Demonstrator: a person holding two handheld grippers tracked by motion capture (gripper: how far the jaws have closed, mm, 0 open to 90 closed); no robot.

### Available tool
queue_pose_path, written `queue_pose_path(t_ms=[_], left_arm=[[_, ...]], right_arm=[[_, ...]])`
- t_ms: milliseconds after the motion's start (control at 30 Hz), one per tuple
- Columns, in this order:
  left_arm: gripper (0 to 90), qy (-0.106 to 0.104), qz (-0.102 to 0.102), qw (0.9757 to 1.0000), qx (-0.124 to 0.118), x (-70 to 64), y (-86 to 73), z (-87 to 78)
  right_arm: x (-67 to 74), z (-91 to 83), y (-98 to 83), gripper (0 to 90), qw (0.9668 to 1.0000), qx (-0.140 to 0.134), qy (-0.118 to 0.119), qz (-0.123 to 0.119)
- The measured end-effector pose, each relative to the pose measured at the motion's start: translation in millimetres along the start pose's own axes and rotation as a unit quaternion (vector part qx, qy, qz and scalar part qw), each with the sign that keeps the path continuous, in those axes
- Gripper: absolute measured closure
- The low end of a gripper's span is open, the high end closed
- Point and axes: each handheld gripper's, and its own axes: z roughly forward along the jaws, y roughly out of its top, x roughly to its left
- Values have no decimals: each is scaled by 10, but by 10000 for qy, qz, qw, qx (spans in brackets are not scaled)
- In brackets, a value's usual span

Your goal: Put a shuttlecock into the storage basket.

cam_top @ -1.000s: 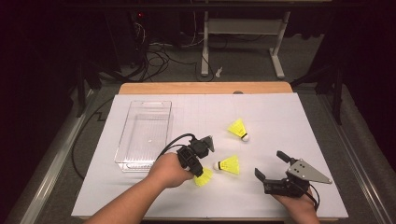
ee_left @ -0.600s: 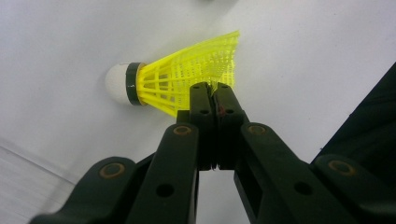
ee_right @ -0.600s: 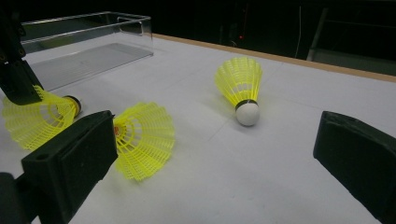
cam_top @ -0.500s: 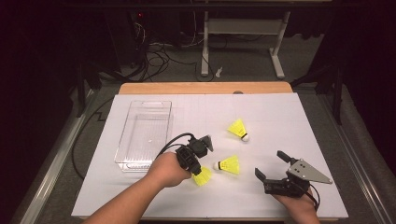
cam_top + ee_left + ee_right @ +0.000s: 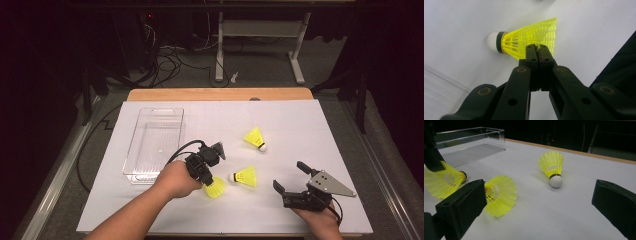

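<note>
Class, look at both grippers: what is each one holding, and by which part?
The left gripper pinches a yellow shuttlecock by its skirt's rim. The right gripper is open, holding nothing.

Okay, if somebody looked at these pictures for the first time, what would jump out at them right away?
Three bright yellow shuttlecocks on the white table: the left claw is pinched shut on the skirt edge of the near shuttlecock, a second lies just right of it, and a third sits farther back. A clear plastic bin sits at the left, and the right claw stands open near the front right edge.
</note>
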Motion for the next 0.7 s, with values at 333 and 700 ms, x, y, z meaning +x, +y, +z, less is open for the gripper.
queue_pose_path(t_ms=[333, 700], left_arm=[[892, 13, -54, 9999, -96, 75, 38, -72], [896, 133, -104, 9995, -260, 212, 117, -162]], right_arm=[[2, -4, 2, 2, 10000, -13, 10, 0], [2, -1, 1, 2, 10000, -15, 8, 3]])
